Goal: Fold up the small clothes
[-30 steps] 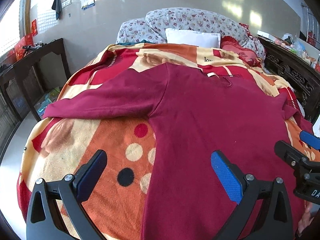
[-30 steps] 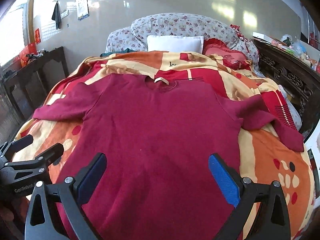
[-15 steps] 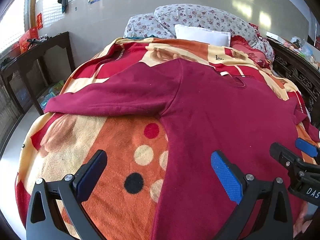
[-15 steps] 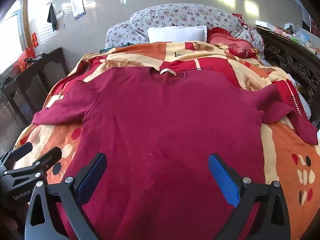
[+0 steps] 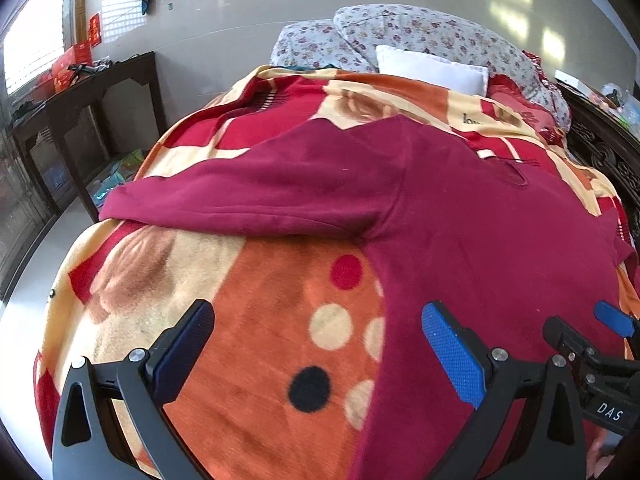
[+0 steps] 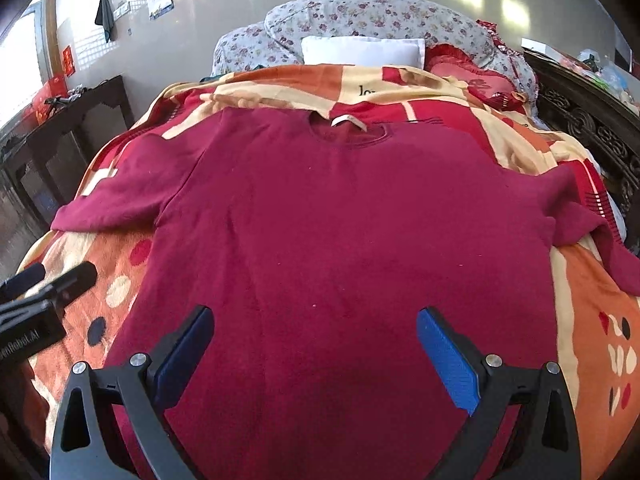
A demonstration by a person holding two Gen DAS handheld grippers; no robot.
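Spread flat on the bed's blanket (image 5: 260, 320), collar far from both tools and sleeves out sideways for folding, the shirt (image 6: 340, 240) is overhung by the left tool (image 5: 316, 344) and right tool (image 6: 314, 340), both spread wide and empty.

The sweater's (image 6: 340, 240) hem runs off the bottom edge of both views

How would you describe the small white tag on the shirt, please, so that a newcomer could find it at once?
Start at the bed, covered by an orange, red and cream blanket, where a dark red shirt lies spread flat. Follow the shirt up to its neckline, nearest the white pillow. The tag is the pale strip inside that collar, the only white on the shirt.
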